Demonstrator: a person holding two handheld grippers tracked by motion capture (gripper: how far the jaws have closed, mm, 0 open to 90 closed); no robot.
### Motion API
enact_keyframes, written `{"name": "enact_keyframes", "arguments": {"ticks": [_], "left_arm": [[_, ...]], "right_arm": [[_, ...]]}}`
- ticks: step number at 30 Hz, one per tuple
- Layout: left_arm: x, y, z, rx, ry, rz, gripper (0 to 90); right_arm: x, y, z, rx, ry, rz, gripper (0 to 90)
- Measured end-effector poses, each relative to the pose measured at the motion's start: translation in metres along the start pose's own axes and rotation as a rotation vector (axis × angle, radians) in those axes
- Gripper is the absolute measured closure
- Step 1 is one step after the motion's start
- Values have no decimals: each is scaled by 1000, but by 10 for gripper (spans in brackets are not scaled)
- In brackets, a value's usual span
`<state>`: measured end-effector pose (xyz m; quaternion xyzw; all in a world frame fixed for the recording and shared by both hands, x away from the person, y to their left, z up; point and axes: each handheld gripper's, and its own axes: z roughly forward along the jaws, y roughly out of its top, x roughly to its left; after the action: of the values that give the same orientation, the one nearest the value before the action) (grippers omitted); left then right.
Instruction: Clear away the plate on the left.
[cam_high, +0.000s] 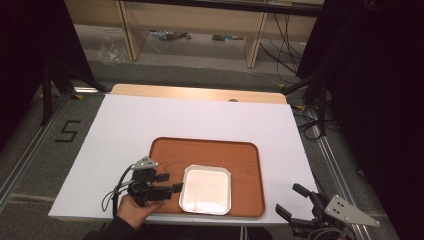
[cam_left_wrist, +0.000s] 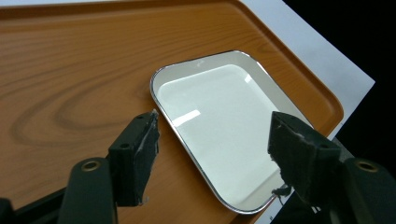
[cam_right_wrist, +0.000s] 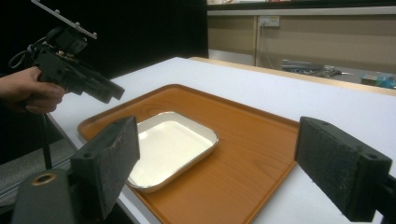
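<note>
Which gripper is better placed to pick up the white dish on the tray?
Left. The left gripper hovers open at the white dish's edge, over the wooden tray; the right gripper sits off the table's corner.

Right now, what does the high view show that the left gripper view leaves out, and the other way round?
The high view alone takes in the right gripper off the table's near right corner, the hand holding the left gripper, and the floor marking "5". The left gripper view alone gives the wood grain and the open jaws framing the white dish. Both show the dish on the wooden tray.
</note>
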<state>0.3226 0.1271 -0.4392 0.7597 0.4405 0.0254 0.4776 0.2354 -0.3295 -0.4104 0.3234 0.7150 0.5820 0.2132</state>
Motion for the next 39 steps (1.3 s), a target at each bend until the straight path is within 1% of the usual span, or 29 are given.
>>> {"name": "enact_keyframes", "arguments": {"ticks": [2, 4, 6, 7, 8, 9, 10, 11, 12, 13, 14, 15, 16, 19, 20, 21, 22, 23, 24, 25, 26, 27, 28, 30, 32, 33, 35, 39], "left_arm": [[-1, 0, -2, -10, -7, 4, 324], [-1, 0, -3, -14, -9, 18, 317], [-3, 0, -6, -36, -13, 27, 309], [-3, 1, -8, -45, -13, 42, 305], [-4, 1, -9, -50, -13, 40, 301], [-4, 1, -10, -63, -16, 51, 299], [-4, 1, -12, -65, -20, 65, 299], [-5, 0, -13, -80, -20, 61, 297], [-4, 1, -14, -82, -20, 75, 296], [-5, 0, -15, -89, -18, 63, 295], [-6, 0, -16, -86, -11, 71, 294], [-6, 0, -17, -92, -19, 69, 292], [-7, 0, -17, -98, -15, 73, 290], [-8, -1, -20, -97, -10, 82, 286], [-7, -1, -20, -98, -10, 96, 285], [-8, -1, -20, -104, -16, 83, 285], [-8, -1, -21, -100, -4, 86, 285], [-9, -2, -22, -105, -6, 88, 284], [-9, -2, -22, -109, -8, 88, 284], [-8, -2, -23, -106, -7, 94, 283], [-8, -2, -24, -107, -3, 103, 282], [-8, -3, -24, -108, -1, 99, 282], [-9, -3, -25, -113, 3, 95, 282], [-8, -3, -26, -110, -2, 105, 281], [-8, -4, -27, -110, 4, 109, 279], [-9, -4, -28, -111, 9, 110, 278], [-8, -5, -29, -110, 7, 110, 275], [-9, -6, -34, -114, 25, 112, 266]], "right_arm": [[0, 0, 0, -1, -1, 2, 151], [0, 0, 0, -2, 1, 4, 151], [0, 0, 0, -1, 1, 4, 151], [0, 0, 0, -1, 1, 4, 151], [1, 0, 0, 1, 0, 8, 151], [0, 0, 0, -1, 2, 2, 151], [0, 0, 0, -1, 2, 2, 151], [0, 0, 0, -1, 1, 5, 151], [0, 0, 0, -2, 1, 5, 151], [0, 0, 0, -1, 1, 4, 151], [0, 0, 0, -1, 1, 5, 151], [0, 0, 0, -1, 1, 4, 151], [0, 0, 0, 0, 1, 4, 151], [0, 0, 0, -1, 1, 3, 151], [0, 0, 0, -1, 1, 4, 151], [0, 0, 0, -1, 1, 3, 151], [0, 0, 0, -1, 1, 3, 151], [0, 0, 0, -1, 1, 3, 151], [1, 0, 0, 5, 6, 20, 151], [0, 0, 0, -1, 2, 1, 151], [0, 0, 0, -1, 2, 1, 151], [0, 0, 0, -1, 2, 3, 151], [2, 0, 0, 7, 11, 32, 151], [2, 0, 0, 7, 12, 31, 151], [2, 0, 1, 6, 13, 27, 151], [1, 0, 1, 6, 14, 17, 151], [1, 0, 1, 5, 16, 15, 151], [1, 0, 1, 6, 16, 16, 151]]}}
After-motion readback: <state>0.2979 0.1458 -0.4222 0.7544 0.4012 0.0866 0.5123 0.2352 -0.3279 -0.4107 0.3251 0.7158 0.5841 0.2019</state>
